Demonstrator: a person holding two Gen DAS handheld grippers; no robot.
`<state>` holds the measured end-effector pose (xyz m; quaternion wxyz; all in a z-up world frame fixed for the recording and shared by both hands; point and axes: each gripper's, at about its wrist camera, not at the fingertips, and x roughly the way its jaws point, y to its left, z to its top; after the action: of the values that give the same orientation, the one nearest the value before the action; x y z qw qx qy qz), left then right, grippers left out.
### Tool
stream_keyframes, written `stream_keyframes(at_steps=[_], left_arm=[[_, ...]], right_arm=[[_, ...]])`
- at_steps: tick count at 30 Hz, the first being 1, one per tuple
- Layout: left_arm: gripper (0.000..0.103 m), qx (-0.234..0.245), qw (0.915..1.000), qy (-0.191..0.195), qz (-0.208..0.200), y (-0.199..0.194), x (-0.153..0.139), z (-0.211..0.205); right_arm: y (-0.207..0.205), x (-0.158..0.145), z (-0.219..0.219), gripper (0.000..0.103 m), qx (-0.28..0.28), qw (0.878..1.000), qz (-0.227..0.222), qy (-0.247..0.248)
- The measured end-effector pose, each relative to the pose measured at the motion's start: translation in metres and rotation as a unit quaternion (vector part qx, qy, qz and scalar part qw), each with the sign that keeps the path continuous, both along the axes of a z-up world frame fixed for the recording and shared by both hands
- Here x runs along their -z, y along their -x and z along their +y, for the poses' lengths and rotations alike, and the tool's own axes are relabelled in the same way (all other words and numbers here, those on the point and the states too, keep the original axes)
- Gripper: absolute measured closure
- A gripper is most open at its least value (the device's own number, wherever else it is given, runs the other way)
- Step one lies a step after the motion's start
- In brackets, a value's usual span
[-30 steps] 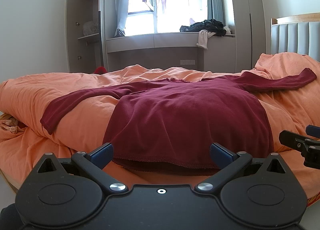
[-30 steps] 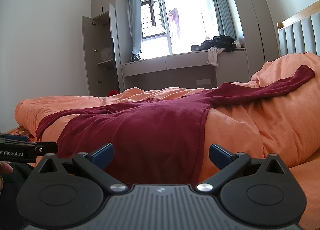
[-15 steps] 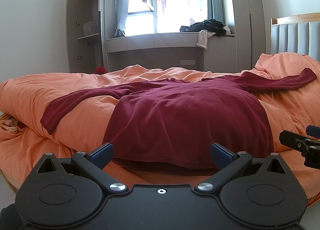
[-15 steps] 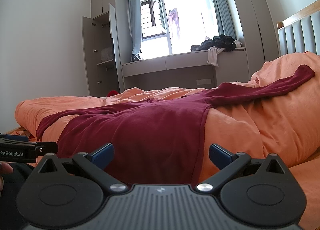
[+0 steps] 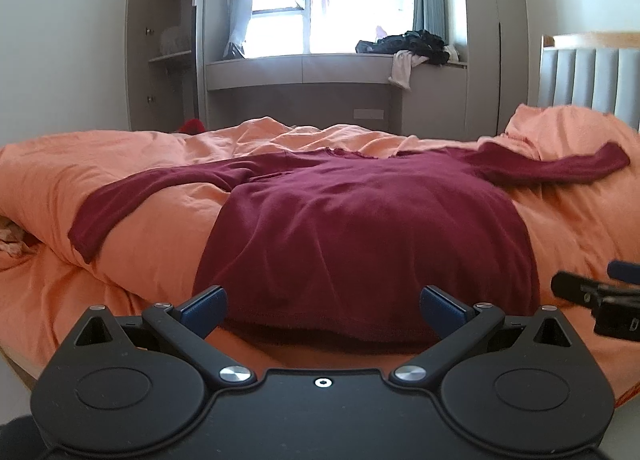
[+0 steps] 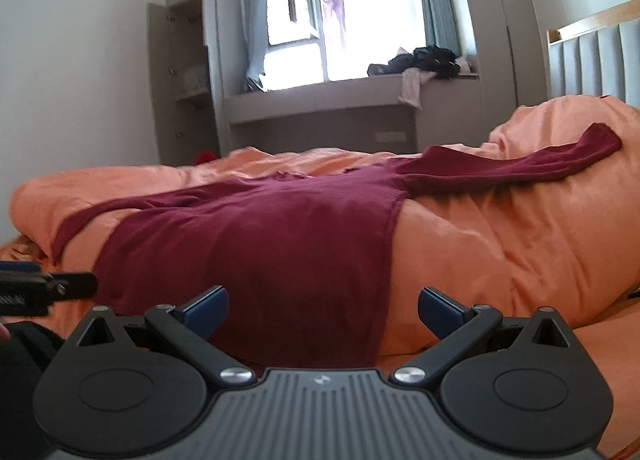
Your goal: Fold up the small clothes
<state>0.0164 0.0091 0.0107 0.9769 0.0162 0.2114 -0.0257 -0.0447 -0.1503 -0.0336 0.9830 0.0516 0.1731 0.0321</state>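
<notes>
The left gripper [image 5: 323,310] has its blue-padded fingers [image 5: 204,306] spread wide, gripping nothing; the hem of the dark red long-sleeved shirt [image 5: 360,227] lies just beyond and between them. The right gripper [image 6: 323,310] is likewise spread, its fingers [image 6: 440,310] bare, pointed at the shirt's near right corner — the hem hangs over the edge of the orange duvet [image 6: 500,244] right ahead of the pads, though contact cannot be told. Each tool shows at the edge of the other's view, so the two sit side by side, near each other.

The shirt lies flat and face up across the duvet, hem toward the grippers, neckline away. One sleeve [image 5: 132,207] stretches out to the left and droops over the bedding's fold; the other sleeve [image 5: 560,167] runs right, up onto a raised mound of duvet near the padded headboard [image 5: 588,79].

Beyond the bed stand an open wardrobe [image 5: 168,51] and a window ledge [image 5: 304,67] carrying a heap of dark clothes [image 5: 408,45].
</notes>
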Motion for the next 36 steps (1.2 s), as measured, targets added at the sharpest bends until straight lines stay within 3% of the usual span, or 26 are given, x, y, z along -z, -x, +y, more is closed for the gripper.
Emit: stream_keyframes(at_steps=[8, 18, 27, 36], left_arm=[[0.000, -0.012, 0.9990, -0.036, -0.021, -0.036, -0.032, 0.001], [0.000, -0.015, 0.9982, -0.053, -0.021, -0.120, -0.064, -0.008], [0.000, 0.030, 0.9993, -0.024, -0.002, -0.207, -0.050, -0.035], [0.000, 0.036, 0.9991, -0.009, 0.022, -0.258, -0.019, -0.050]], right_arm=[[-0.017, -0.025, -0.007, 0.000, 0.028, 0.999, 0.002, 0.025], [-0.065, -0.030, -0.026, 0.000, 0.053, 0.997, 0.007, 0.063], [-0.127, -0.016, -0.061, 0.000, 0.086, 0.993, 0.032, 0.075], [-0.174, -0.004, -0.088, 0.000, 0.113, 0.990, 0.051, 0.072]])
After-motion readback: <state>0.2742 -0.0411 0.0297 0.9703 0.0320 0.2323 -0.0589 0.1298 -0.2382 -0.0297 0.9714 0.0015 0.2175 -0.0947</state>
